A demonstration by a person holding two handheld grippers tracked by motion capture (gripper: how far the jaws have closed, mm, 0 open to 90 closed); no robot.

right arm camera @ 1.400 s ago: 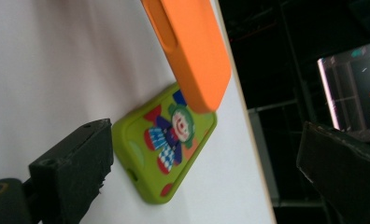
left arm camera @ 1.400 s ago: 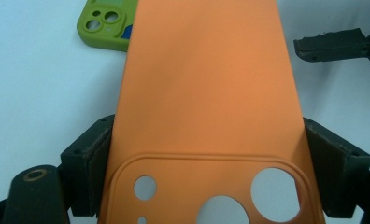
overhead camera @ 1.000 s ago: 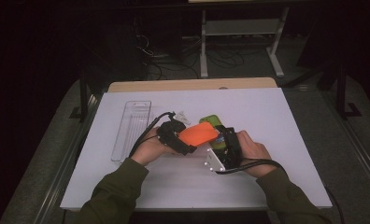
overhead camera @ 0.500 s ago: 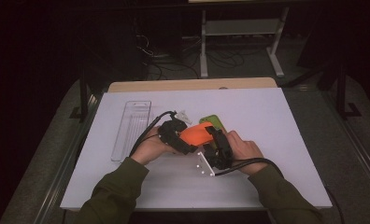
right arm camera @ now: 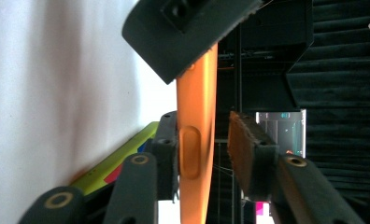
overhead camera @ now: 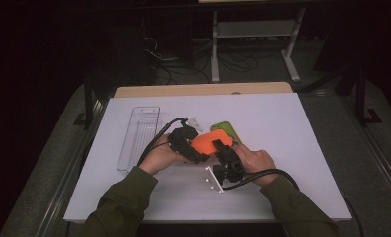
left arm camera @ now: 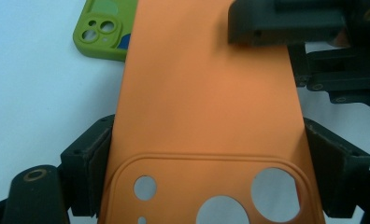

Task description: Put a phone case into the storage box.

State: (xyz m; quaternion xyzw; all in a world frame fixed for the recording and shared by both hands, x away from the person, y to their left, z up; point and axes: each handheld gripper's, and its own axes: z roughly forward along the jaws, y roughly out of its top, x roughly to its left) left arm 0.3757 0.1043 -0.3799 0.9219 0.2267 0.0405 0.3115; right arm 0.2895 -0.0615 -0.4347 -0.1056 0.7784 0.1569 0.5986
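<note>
An orange phone case (overhead camera: 206, 142) is held above the white table between both hands. My left gripper (overhead camera: 189, 148) is shut on it, one jaw on each long edge near the camera cut-outs (left arm camera: 206, 168). In the right gripper view the orange case (right arm camera: 195, 140) stands edge-on between the jaws of my right gripper (right arm camera: 204, 140), which is open: one pad touches the case and the other stands a little off it. The right gripper (left arm camera: 286, 23) reaches over the case's far end. A green phone case (overhead camera: 224, 131) lies flat on the table just behind.
A clear plastic tray (overhead camera: 139, 136) lies lengthwise at the left of the white table top (overhead camera: 292, 128). A small white object (overhead camera: 194, 122) sits near the green case. Cables trail from both grippers towards the person. Dark floor and a metal stand (overhead camera: 253, 44) lie beyond the table.
The right hand has turned and edged left, bringing its gripper closer around the orange case. The left gripper still holds the case in about the same place.
</note>
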